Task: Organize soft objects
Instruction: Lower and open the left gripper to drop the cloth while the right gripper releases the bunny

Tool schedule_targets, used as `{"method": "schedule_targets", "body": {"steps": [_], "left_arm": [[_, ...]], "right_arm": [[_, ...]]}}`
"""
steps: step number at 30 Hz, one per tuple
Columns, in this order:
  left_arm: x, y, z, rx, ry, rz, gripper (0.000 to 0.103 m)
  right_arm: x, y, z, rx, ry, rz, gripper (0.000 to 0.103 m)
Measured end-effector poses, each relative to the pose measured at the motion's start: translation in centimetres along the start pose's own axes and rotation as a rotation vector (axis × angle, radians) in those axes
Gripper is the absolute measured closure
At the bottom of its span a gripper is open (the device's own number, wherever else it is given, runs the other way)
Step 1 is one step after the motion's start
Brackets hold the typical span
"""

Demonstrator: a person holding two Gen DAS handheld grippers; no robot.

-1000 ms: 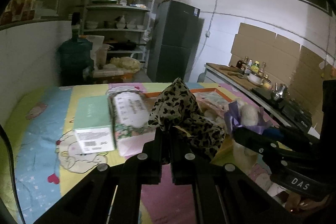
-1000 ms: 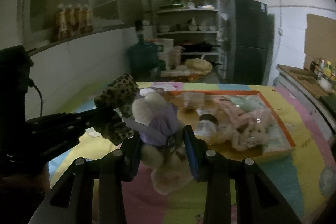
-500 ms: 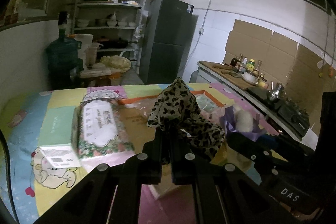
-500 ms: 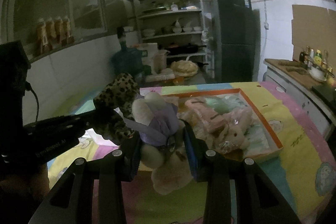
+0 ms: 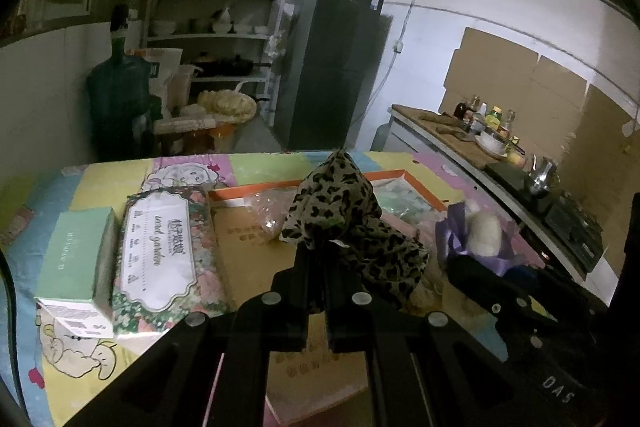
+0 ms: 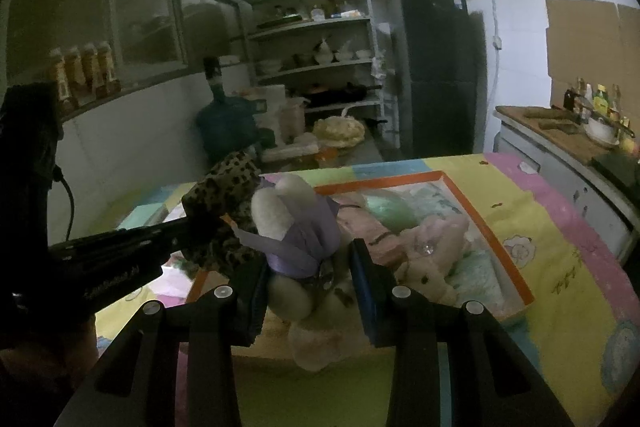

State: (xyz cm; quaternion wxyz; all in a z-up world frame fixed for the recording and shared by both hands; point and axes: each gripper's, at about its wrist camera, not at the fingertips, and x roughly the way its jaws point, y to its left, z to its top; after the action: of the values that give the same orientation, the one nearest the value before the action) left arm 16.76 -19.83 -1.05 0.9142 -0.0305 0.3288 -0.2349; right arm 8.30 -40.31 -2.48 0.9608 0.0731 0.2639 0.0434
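Note:
My left gripper (image 5: 320, 267) is shut on a leopard-print cloth (image 5: 344, 211), which bunches up above the fingers and hangs over a cardboard box lid (image 5: 256, 255). In the right wrist view that same leopard-print cloth (image 6: 226, 195) sits to the left at the tip of the left gripper (image 6: 200, 227). My right gripper (image 6: 308, 267) is shut on a cream plush toy in a purple dress (image 6: 296, 227), held above the near edge of an orange-rimmed box (image 6: 504, 251). The plush toy (image 5: 484, 231) shows at the right of the left wrist view.
Pink and pale green soft toys (image 6: 416, 239) lie in the orange-rimmed box. A floral tissue pack (image 5: 160, 255) and a mint green carton (image 5: 76, 259) lie on the cartoon-print tablecloth (image 6: 560, 227). Behind stand a water jug (image 5: 120, 107), shelves (image 5: 224, 27), a fridge (image 5: 336, 67) and a counter (image 5: 480, 143).
Both grippers have moved rightward across the table with their loads. The tissue pack and green carton have slid left in the left wrist view, and the orange-rimmed box now lies nearer under the plush toy.

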Motion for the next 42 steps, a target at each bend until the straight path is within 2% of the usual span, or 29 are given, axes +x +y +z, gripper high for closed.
{"method": "schedule_targets", "body": {"steps": [14, 42], "left_arm": [[3.8, -0.5, 0.6, -0.009, 0.055, 0.041, 0.097], [8.8, 0.3, -0.2, -0.021, 0.163, 0.053, 0.097]], "right_arm": [[2.4, -1.5, -0.1, 0.026, 0.038, 0.009, 0.065], [5.7, -2.9, -0.1, 0.066, 0.089, 0.001, 0.064]]}}
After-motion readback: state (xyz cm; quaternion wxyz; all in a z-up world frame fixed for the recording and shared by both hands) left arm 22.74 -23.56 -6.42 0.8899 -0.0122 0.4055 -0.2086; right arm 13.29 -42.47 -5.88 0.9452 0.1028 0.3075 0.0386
